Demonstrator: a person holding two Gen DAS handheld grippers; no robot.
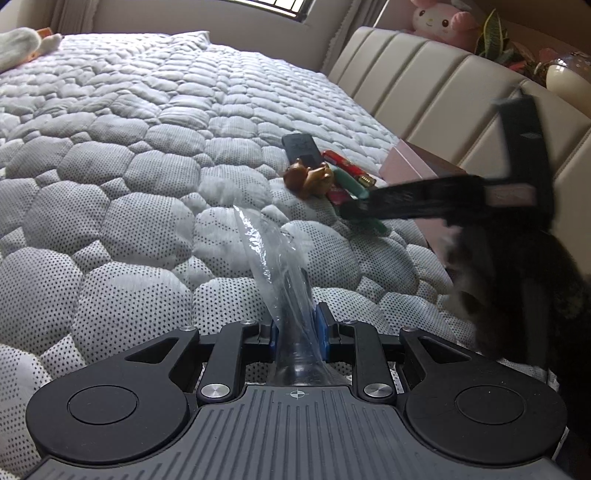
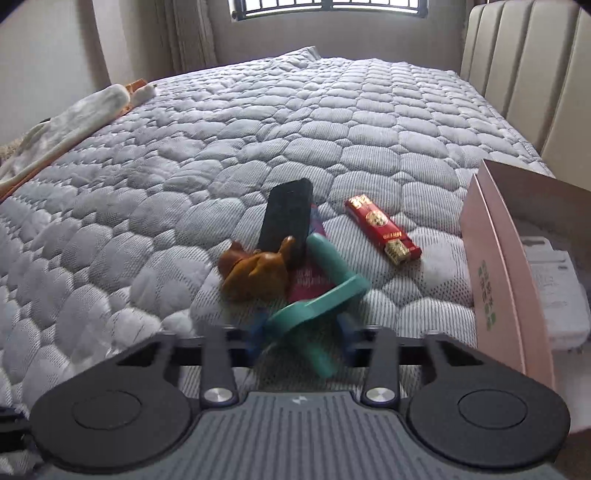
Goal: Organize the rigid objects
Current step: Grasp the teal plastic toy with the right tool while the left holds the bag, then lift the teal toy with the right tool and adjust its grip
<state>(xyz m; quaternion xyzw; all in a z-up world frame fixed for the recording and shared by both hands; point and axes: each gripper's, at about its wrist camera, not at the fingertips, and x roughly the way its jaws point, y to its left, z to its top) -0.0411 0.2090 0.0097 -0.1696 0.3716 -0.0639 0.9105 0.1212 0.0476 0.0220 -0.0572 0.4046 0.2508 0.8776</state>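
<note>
Teal plastic tool [image 2: 325, 295] sits between the jaws of the right gripper [image 2: 301, 338]: flat looped head, thick rounded handle, smooth matte surface, blurred at the near end. Blue pads [image 2: 258, 336] stand either side of the head, but blur hides whether they press on it, so can't confirm a grip. No earlier frame to compare.

Tool lies on the bed [image 2: 184, 166], its far end against the pile just behind it: brown glossy animal figurine [image 2: 255, 273], black remote [image 2: 286, 221] lying lengthwise away from the camera, and a dark red packet [image 2: 308, 280] under both. Red-and-gold wrapped bar [image 2: 382, 230] lies apart to the right, diagonal on the quilt.

Pink open box [image 2: 495, 258] stands at the right edge of the bed, next to the beige padded headboard [image 2: 524, 74]; white packaging [image 2: 554, 288] inside it.

Left gripper [image 1: 297, 328] has its jaws pinched on a clear crinkled plastic bag [image 1: 273, 258], which stands up from the pads and tapers to a point above the quilt. Something dark shows inside the bag, not identifiable.

From the left wrist view the right gripper [image 1: 354, 210] comes in from the right, motion-blurred, tips over the teal tool [image 1: 354, 184] beside the figurine [image 1: 308, 179].

Pink plush toy [image 1: 439, 20] on the ledge behind the headboard
</note>
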